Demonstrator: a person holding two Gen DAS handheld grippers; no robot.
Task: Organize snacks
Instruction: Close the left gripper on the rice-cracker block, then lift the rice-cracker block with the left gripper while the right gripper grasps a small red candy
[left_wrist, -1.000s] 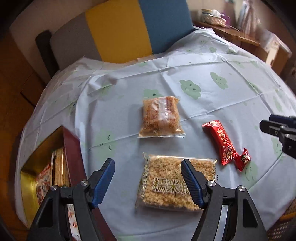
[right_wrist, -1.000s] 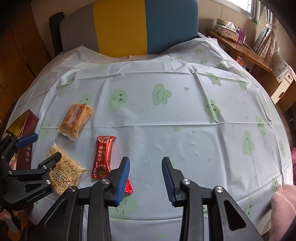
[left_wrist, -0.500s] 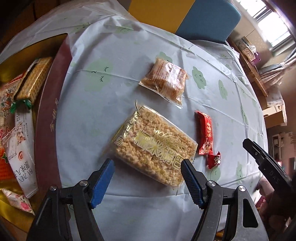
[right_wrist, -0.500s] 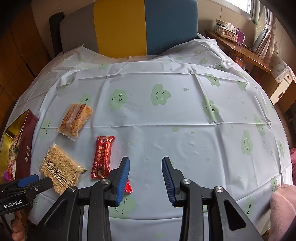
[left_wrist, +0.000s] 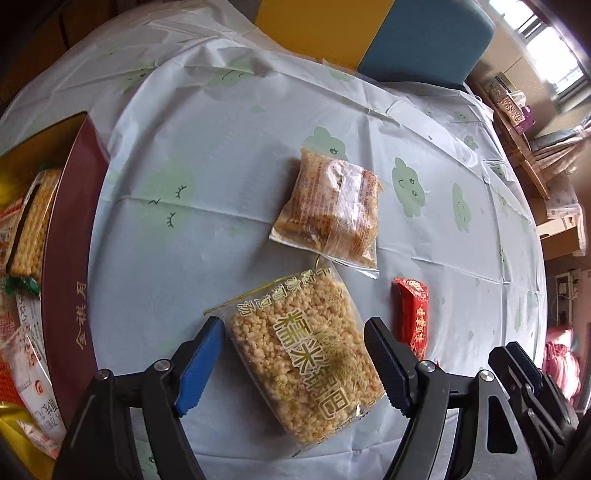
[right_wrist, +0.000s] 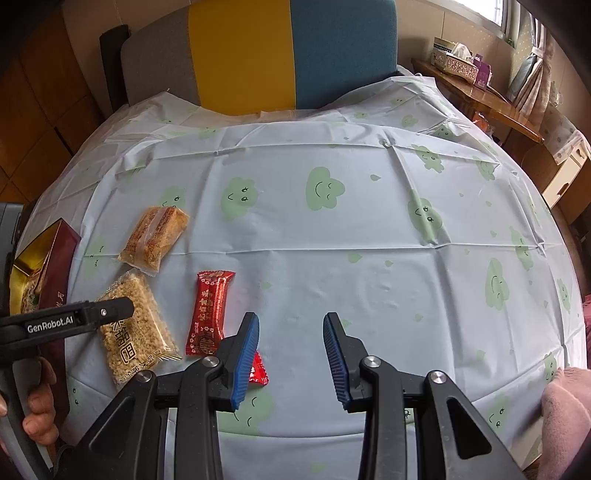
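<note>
several snacks are already stowed in the box at the bench edge; three remain out. the left gripper, jaws just widened, straddles the rice-puff pack untouched. the right gripper is held apart, empty.

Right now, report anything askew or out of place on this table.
Three snack packets lie loose outside the box: rice-puff pack, crispy-cake pack overlapping its corner, red candy bar. All sit slanted; nothing torn or spilled.
</note>
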